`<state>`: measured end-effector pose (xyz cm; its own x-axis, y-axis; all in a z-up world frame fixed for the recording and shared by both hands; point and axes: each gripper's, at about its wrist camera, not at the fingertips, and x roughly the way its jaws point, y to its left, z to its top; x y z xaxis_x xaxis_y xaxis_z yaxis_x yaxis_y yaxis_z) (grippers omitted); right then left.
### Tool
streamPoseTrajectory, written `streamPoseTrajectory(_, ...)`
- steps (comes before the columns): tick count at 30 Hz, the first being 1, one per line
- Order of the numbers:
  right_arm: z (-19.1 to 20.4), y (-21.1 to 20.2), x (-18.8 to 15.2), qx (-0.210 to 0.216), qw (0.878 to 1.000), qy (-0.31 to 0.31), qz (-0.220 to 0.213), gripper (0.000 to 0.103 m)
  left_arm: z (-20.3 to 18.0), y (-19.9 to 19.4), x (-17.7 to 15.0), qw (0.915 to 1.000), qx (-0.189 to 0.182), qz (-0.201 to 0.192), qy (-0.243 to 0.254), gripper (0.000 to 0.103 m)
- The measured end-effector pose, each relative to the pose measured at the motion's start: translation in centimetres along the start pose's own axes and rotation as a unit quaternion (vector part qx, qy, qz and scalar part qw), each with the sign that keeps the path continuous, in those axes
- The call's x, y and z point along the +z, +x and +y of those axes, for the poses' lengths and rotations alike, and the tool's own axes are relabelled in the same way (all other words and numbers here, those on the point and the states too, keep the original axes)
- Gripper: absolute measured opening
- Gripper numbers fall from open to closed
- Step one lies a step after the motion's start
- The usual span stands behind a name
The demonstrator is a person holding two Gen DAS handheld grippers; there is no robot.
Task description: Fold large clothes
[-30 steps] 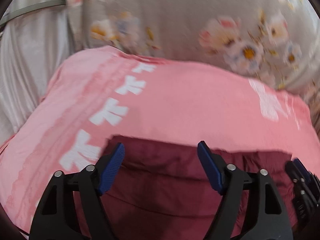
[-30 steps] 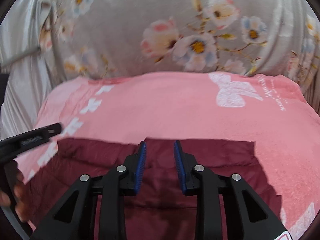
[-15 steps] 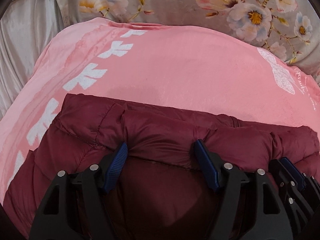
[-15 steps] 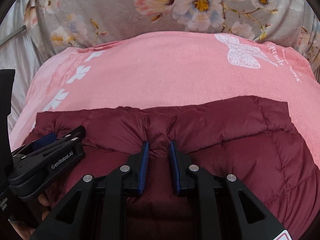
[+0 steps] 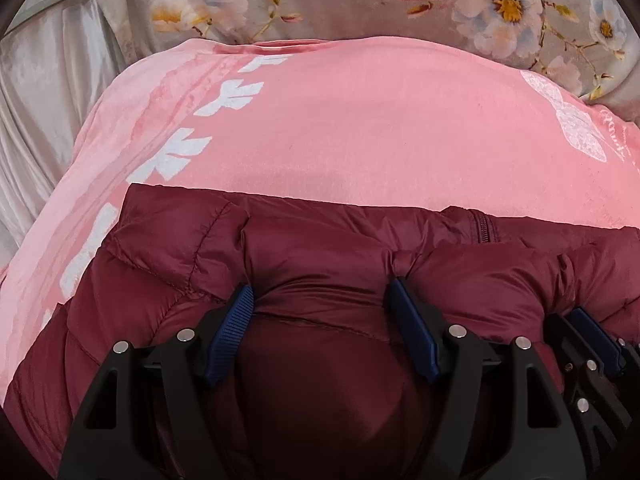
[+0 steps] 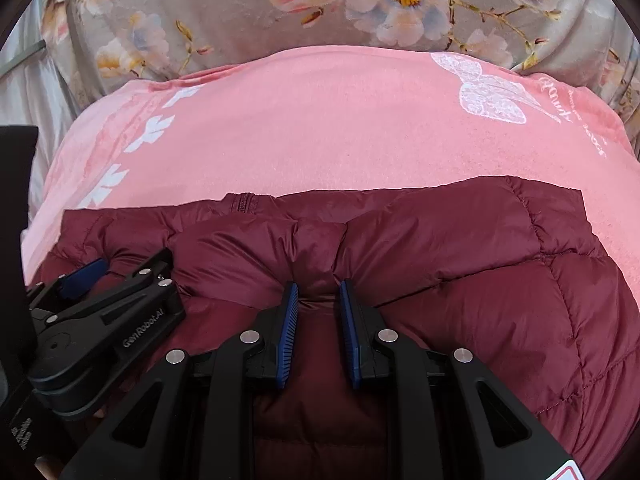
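Both tools clamped on maroon puffer jacket folded edge, left tool wide, right tool narrow, laying fold flat on pink blanket.

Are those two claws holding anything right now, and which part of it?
Yes. Both grip the maroon puffer jacket at its folded-over top edge: the left claw around a wide bunch, the right claw pinching a narrow one.

A pink blanket with white prints lies over grey floral bedding, evenly lit.
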<state>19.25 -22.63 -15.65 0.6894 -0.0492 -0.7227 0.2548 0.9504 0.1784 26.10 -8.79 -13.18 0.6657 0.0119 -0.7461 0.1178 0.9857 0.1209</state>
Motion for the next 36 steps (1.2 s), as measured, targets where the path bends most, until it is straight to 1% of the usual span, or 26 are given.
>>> streamPoseTrajectory(2, -0.8, -0.8, 0.0, 0.022, 1.000, 0.020, -0.011, 0.018, 0.4, -0.1, 0.1, 0.9999, -0.013, 0.000, -0.009, 0.069)
streamPoseTrajectory(3, -1.3, -2.0, -0.2, 0.019, 0.999, 0.030, -0.023, 0.018, 1.1, -0.6, 0.1, 0.9993, -0.034, -0.001, -0.019, 0.069)
streamPoseTrajectory(4, -1.6, -3.6, -0.6, 0.017, 0.999, 0.032, -0.037, 0.020, 1.8, -1.4, 0.0, 0.9987, -0.045, -0.001, -0.024, 0.069)
streamPoseTrajectory(5, -1.8, -4.9, -1.0, 0.023, 0.998, 0.030, -0.048, 0.022, 2.7, -2.4, -0.2, 0.9980, -0.054, -0.006, -0.030, 0.069)
streamPoseTrajectory(7, -1.9, -8.3, -2.6, 0.035, 0.997, 0.012, -0.068, 0.022, 4.5, -5.5, -1.4, 0.9954, -0.083, -0.017, -0.044, 0.069)
streamPoseTrajectory(9, -1.6, -10.8, -4.5, 0.039, 0.996, -0.008, -0.076, 0.022, 5.3, -7.5, -2.6, 0.9945, -0.092, -0.023, -0.045, 0.069)
streamPoseTrajectory(10, -1.4, -11.4, -5.4, 0.044, 0.996, -0.012, -0.076, 0.022, 5.7, -8.6, -3.9, 0.9946, -0.090, -0.026, -0.045, 0.069)
streamPoseTrajectory(12, -0.9, -12.2, -7.2, 0.054, 0.996, -0.019, -0.071, 0.022, 6.0, -9.3, -5.7, 0.9944, -0.090, -0.024, -0.049, 0.069)
streamPoseTrajectory(15, 0.2, -11.8, -9.0, 0.047, 0.997, -0.034, -0.052, 0.022, 6.4, -9.2, -7.9, 0.9932, -0.092, -0.011, -0.070, 0.069)
streamPoseTrajectory(17, 0.6, -11.2, -9.9, 0.040, 0.998, -0.041, -0.039, 0.022, 6.0, -9.3, -8.6, 0.9946, -0.081, -0.014, -0.064, 0.069)
streamPoseTrajectory(19, 0.9, -10.4, -10.7, 0.027, 0.998, -0.047, -0.034, 0.022, 5.4, -9.3, -9.2, 0.9968, -0.064, -0.019, -0.043, 0.069)
streamPoseTrajectory(24, 0.8, -9.8, -11.0, 0.012, 0.998, -0.055, -0.021, 0.022, 4.2, -8.7, -10.3, 0.9987, -0.035, -0.031, -0.020, 0.071)
streamPoseTrajectory(28, 0.6, -9.4, -11.1, 0.013, 0.998, -0.055, -0.012, 0.022, 4.4, -8.5, -10.3, 0.9985, -0.040, -0.027, -0.023, 0.072)
streamPoseTrajectory(36, 0.5, -9.2, -11.1, 0.015, 0.998, -0.054, -0.005, 0.023, 3.8, -8.1, -10.5, 0.9994, -0.025, -0.021, -0.009, 0.072)
